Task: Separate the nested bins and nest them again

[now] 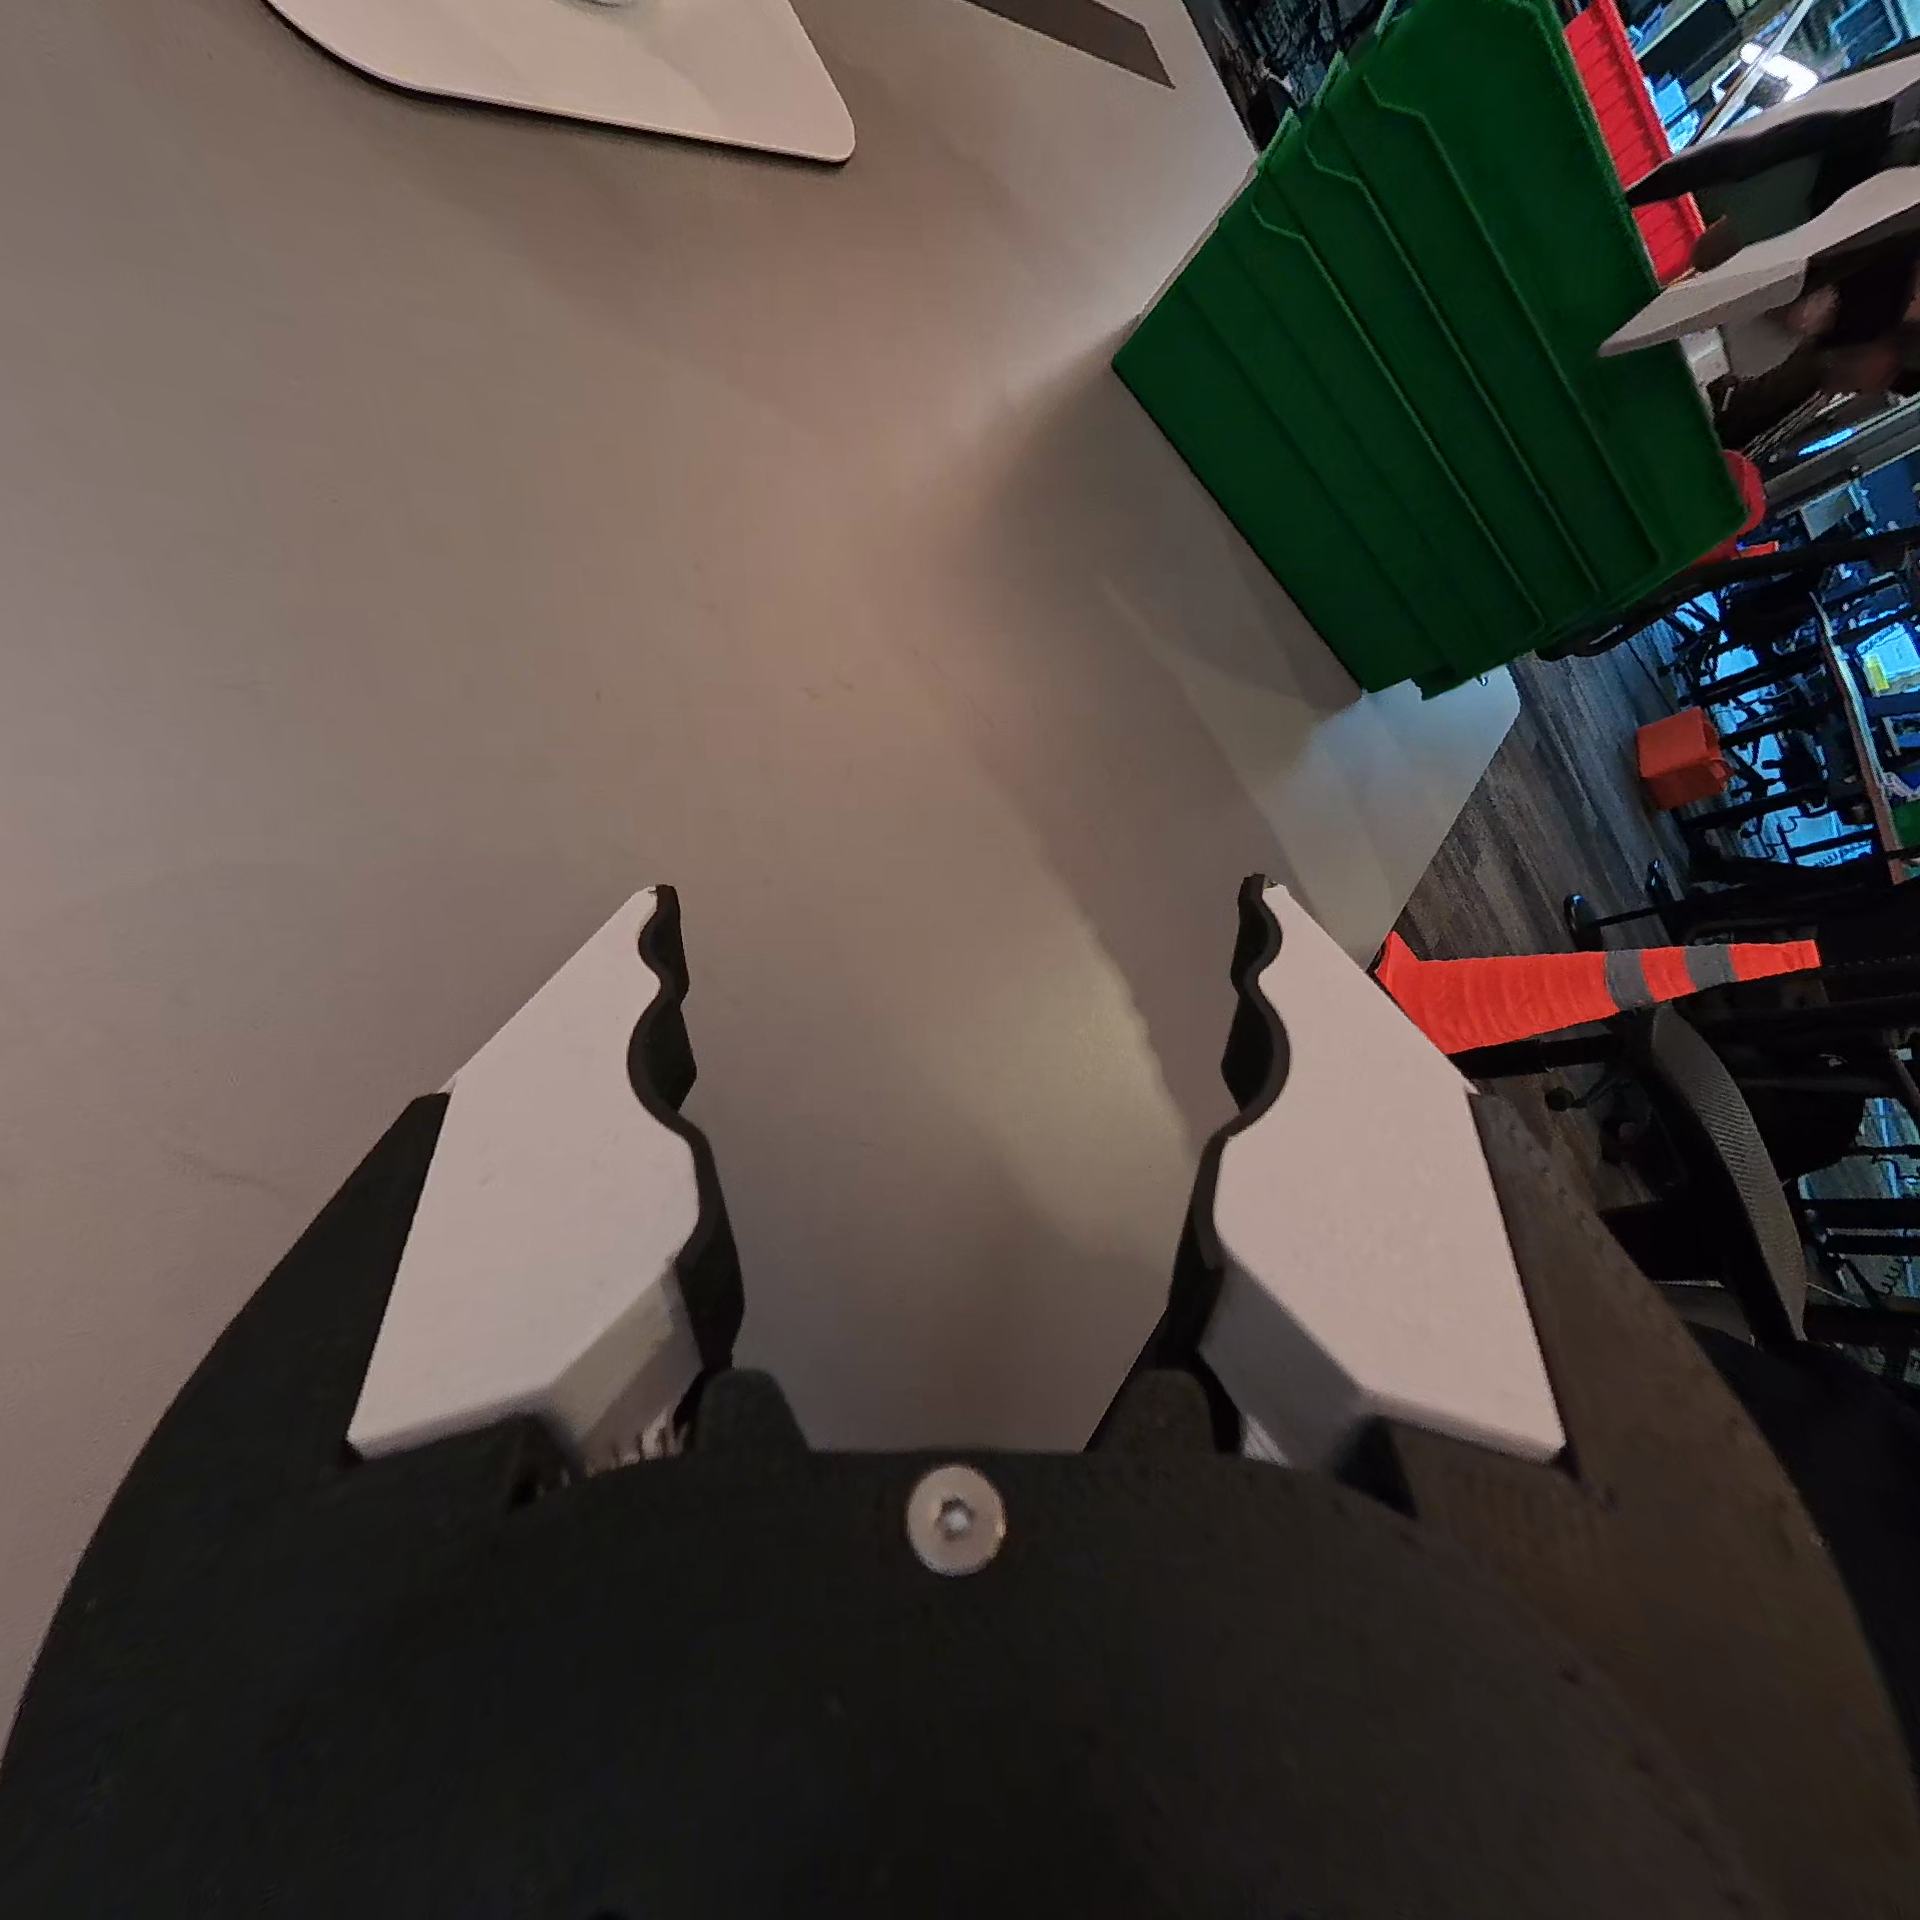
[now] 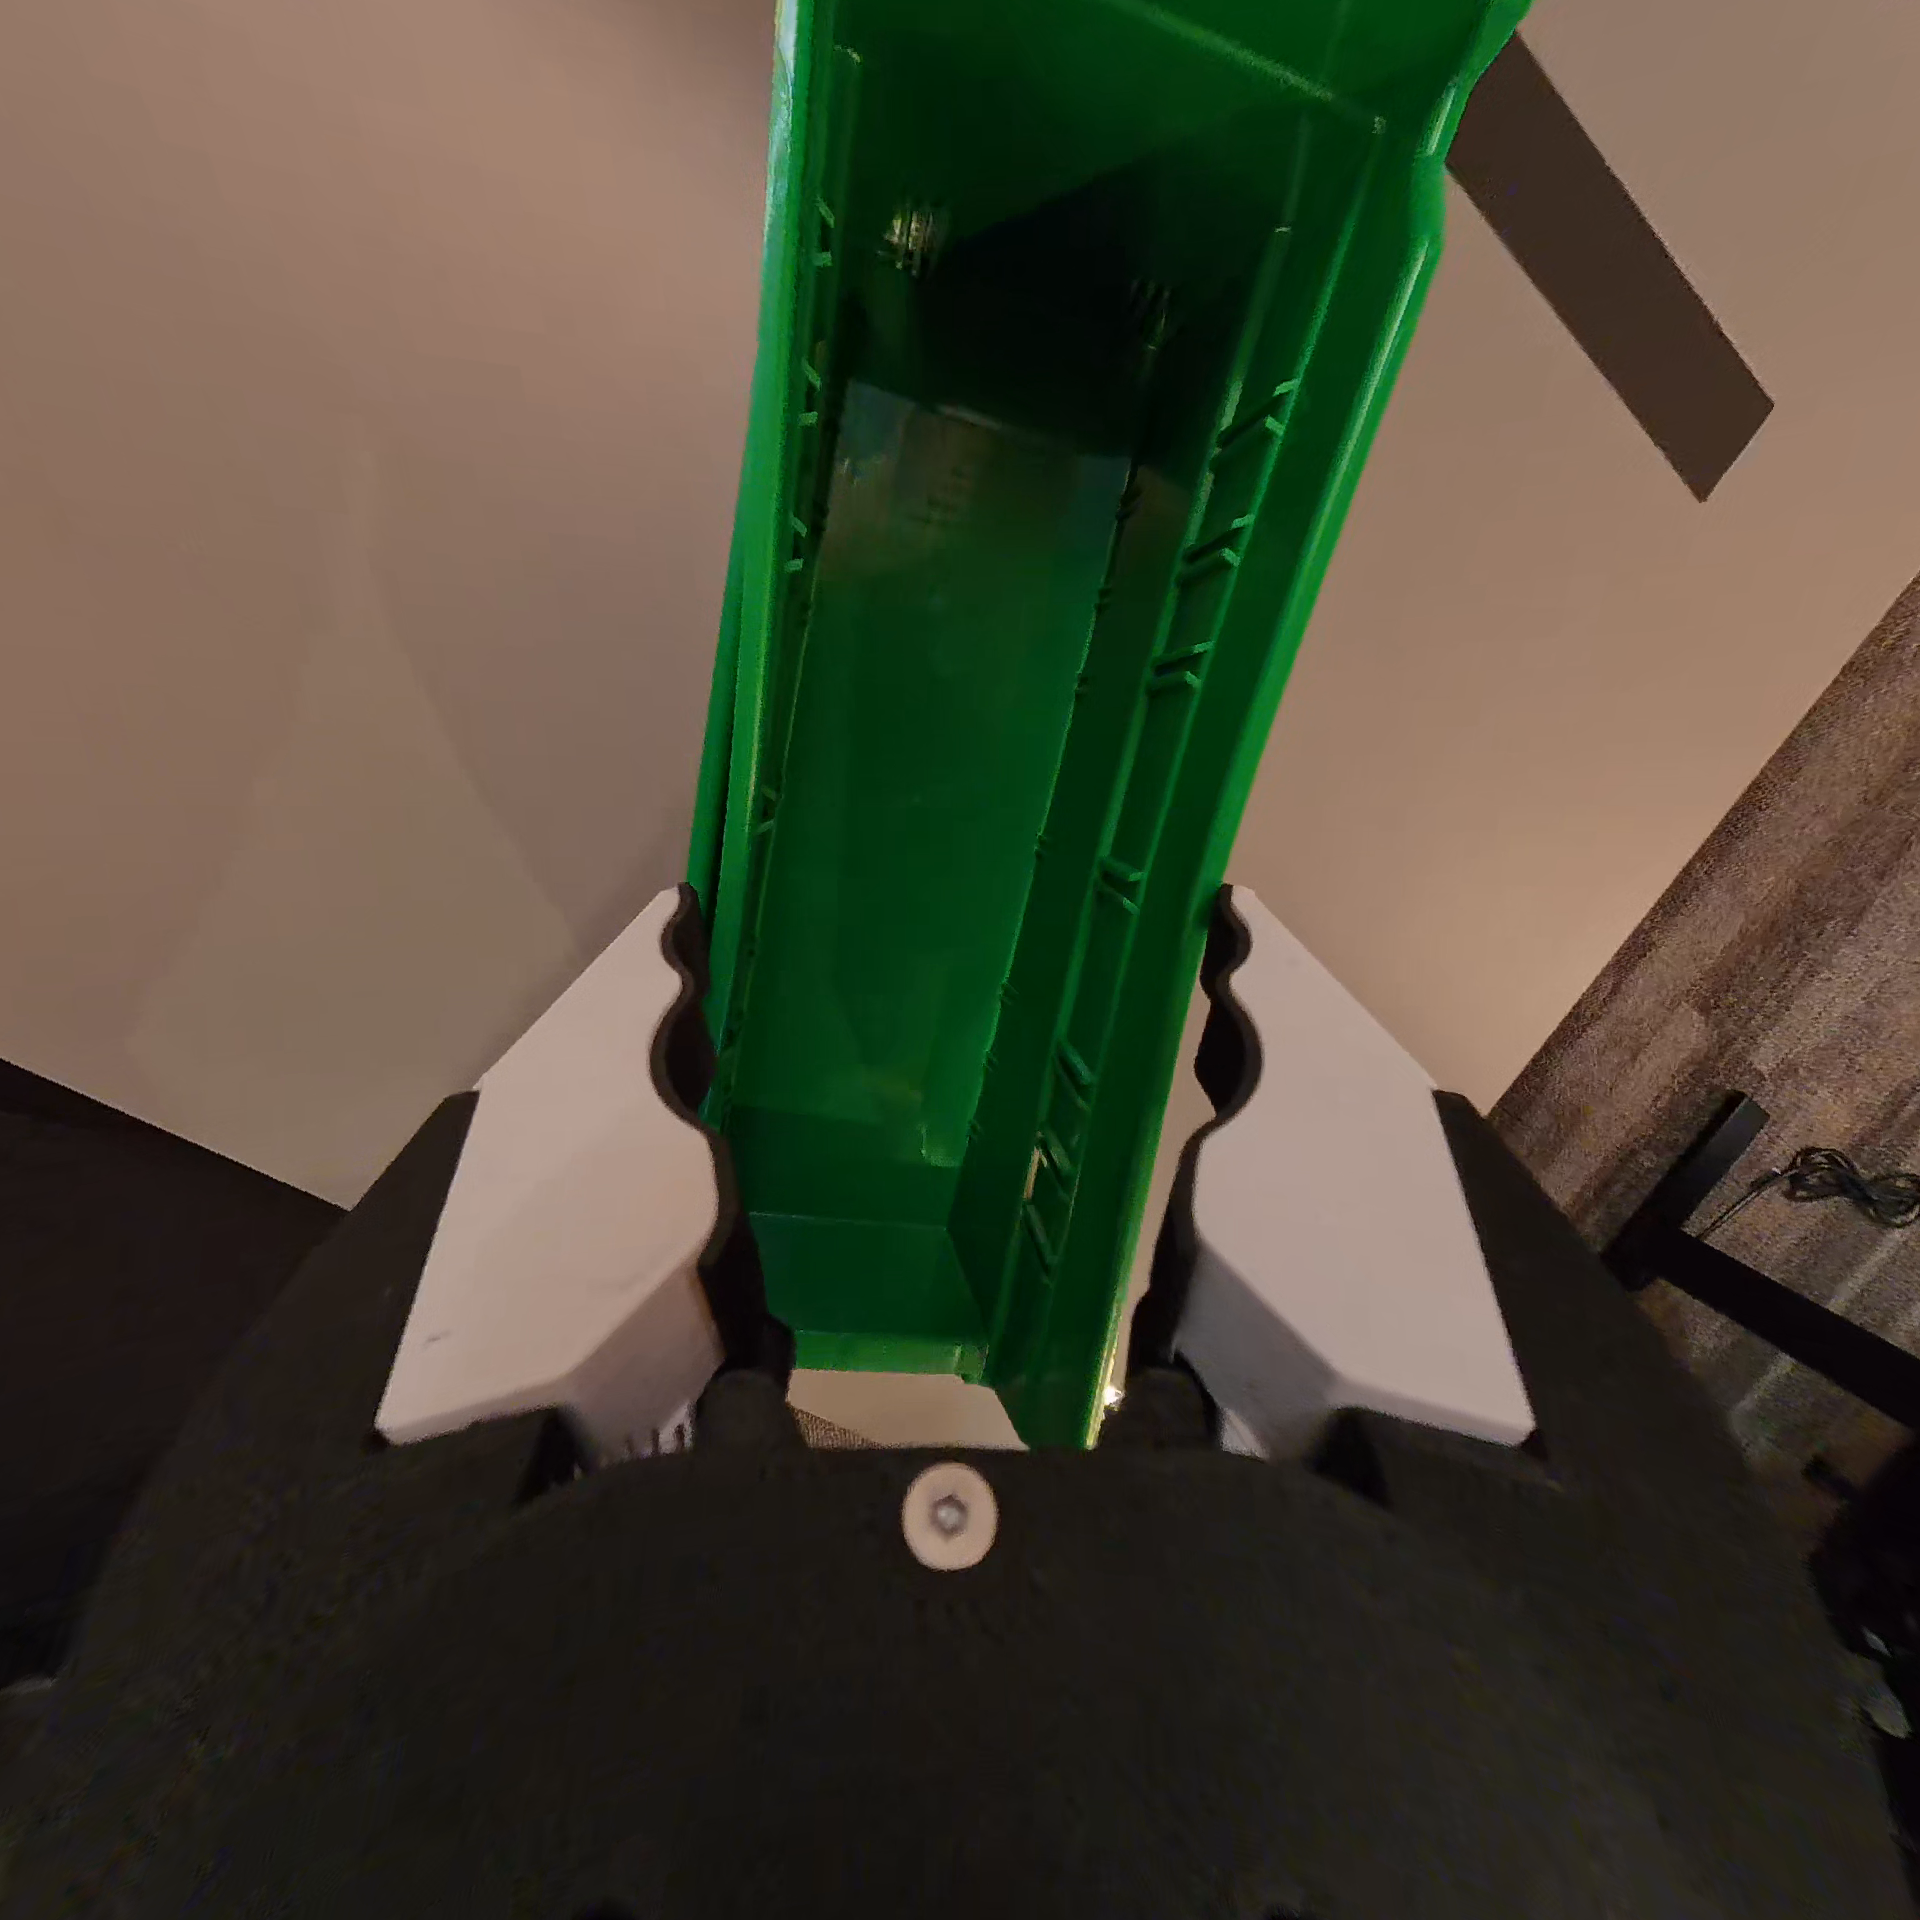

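Showing what appears to be an early stage of the task. Holding the left gripper [image 1: 961,894] wide open and empty above the bare table [image 1: 520,520], well apart from the green bins [image 1: 1403,364] standing near the table's far edge, with a red bin [image 1: 1621,83] just behind them. Straddling one narrow end of the green bins [image 2: 935,727] with the right gripper [image 2: 956,894], jaws spread wide and both pads at or against the outer walls; not possible to tell whether actually clamping. Looking down the long interior in the right wrist view, seeing a doubled wall along one side, suggesting one bin seated inside another. Judging separation as not yet done, and re-nesting as wholly ahead. Leaving the white plate [image 1: 582,62] and the dark strip [image 2: 1600,281] untouched on the table.
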Action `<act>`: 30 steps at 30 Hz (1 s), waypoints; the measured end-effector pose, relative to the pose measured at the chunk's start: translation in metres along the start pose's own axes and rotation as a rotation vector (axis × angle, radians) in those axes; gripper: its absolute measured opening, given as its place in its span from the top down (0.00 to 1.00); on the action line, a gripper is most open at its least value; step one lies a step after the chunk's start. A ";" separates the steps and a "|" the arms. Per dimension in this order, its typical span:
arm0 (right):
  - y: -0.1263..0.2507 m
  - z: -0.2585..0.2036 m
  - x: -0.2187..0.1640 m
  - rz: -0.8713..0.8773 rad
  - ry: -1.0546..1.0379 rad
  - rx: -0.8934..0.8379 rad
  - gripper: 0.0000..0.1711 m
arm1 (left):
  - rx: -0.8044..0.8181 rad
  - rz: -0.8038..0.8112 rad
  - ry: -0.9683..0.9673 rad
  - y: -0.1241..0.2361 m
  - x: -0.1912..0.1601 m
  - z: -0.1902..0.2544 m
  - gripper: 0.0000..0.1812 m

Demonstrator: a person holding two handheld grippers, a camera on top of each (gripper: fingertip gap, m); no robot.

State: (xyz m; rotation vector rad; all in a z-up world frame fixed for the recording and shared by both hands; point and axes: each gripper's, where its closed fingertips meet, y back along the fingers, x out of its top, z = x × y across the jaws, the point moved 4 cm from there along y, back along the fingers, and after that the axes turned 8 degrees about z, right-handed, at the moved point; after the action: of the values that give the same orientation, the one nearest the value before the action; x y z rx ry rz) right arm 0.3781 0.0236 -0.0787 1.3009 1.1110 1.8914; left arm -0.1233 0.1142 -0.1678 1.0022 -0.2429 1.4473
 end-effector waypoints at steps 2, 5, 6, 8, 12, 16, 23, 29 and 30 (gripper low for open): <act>0.005 0.002 0.002 0.015 -0.007 0.000 0.45 | 0.001 0.001 0.002 0.000 0.000 -0.001 0.43; 0.019 0.007 0.011 0.075 -0.041 0.011 0.45 | 0.001 -0.001 0.003 0.000 -0.001 -0.001 0.43; 0.023 0.008 0.013 0.083 -0.045 0.014 0.45 | 0.000 -0.002 0.001 -0.001 -0.001 0.000 0.43; 0.028 0.009 0.015 0.085 -0.041 0.013 0.44 | -0.002 -0.006 -0.001 -0.002 -0.001 0.001 0.43; 0.041 0.008 0.021 0.121 -0.046 0.003 0.44 | -0.004 -0.011 -0.003 -0.003 -0.002 0.001 0.43; 0.056 0.010 0.027 0.178 -0.074 0.005 0.45 | -0.004 -0.004 -0.002 -0.001 -0.001 0.001 0.43; 0.075 0.008 0.037 0.236 -0.076 -0.003 0.45 | -0.009 -0.013 -0.003 -0.003 -0.003 0.001 0.43; 0.076 -0.006 0.042 0.255 -0.073 0.025 0.46 | -0.009 -0.017 -0.005 -0.004 -0.003 0.002 0.43; 0.076 -0.010 0.044 0.260 -0.073 0.032 0.46 | -0.009 -0.018 -0.004 -0.004 -0.003 0.002 0.43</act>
State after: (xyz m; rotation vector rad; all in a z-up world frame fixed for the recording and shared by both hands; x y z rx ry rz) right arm 0.3528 0.0203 0.0064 1.5840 0.9766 1.9984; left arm -0.1193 0.1113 -0.1707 0.9980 -0.2431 1.4269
